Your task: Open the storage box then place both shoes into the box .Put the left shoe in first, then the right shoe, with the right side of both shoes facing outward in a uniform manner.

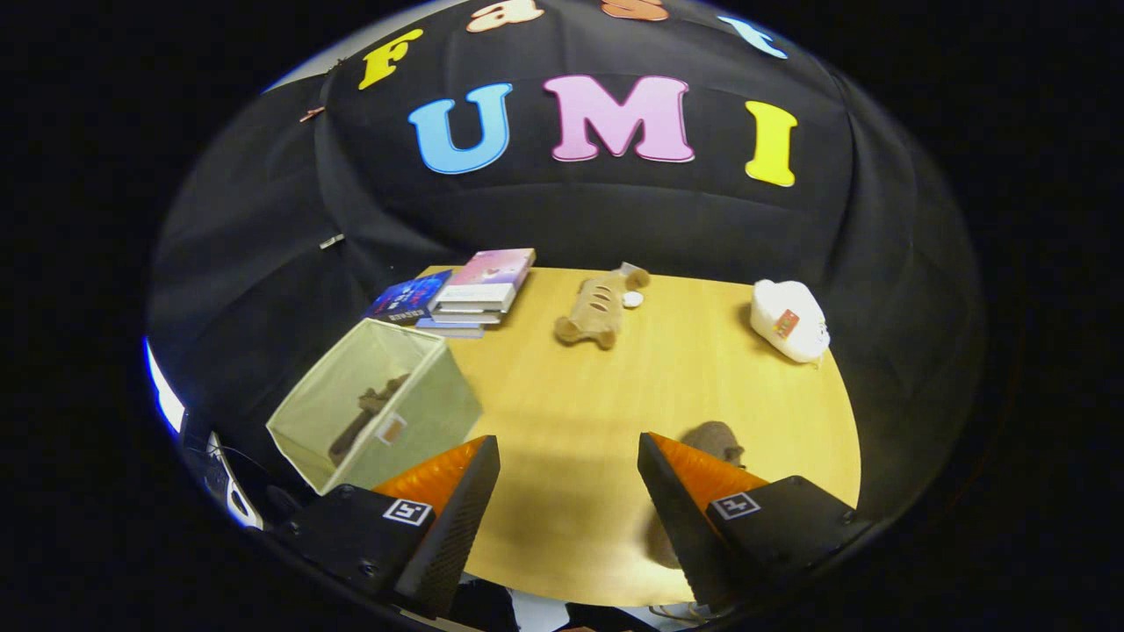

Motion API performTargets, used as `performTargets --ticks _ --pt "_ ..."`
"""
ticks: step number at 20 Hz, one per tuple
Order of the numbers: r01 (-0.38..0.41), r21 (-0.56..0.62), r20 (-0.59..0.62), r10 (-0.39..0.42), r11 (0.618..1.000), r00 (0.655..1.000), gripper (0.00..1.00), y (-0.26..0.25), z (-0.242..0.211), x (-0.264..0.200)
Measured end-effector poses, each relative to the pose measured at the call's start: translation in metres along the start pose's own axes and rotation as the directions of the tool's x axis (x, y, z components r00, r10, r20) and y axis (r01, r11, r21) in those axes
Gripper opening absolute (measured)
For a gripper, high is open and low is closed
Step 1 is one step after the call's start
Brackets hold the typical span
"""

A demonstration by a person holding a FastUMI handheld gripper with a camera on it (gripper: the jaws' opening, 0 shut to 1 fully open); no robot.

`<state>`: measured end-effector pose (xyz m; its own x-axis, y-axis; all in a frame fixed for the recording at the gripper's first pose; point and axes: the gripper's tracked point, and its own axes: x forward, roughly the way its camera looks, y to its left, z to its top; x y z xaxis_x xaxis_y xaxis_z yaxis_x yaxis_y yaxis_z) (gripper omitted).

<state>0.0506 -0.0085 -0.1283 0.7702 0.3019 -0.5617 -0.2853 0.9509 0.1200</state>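
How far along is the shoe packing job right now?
Done: the storage box is open with one brown shoe inside. In hand: nothing; the gripper is open above the table. Left: the second shoe, lying behind the right finger.

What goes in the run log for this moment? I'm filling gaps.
claw: open, empty, above table | box: open, one shoe inside | second shoe: on table behind right finger
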Motion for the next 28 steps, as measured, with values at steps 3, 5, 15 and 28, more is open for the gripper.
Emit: performTargets --ticks 3,5,15,28 --pt "0.052 0.033 -0.029 -0.051 0.998 0.998 0.99 -0.056 -0.028 0.004" --pt "0.098 0.04 -0.056 -0.096 0.994 0.994 0.99 -0.09 -0.051 0.011" --pt "0.185 0.033 -0.246 -0.171 0.982 0.954 0.99 -0.168 -0.126 0.065" --pt "0.186 0.138 -0.318 -0.134 0.973 0.938 0.28 -0.172 -0.14 0.111"
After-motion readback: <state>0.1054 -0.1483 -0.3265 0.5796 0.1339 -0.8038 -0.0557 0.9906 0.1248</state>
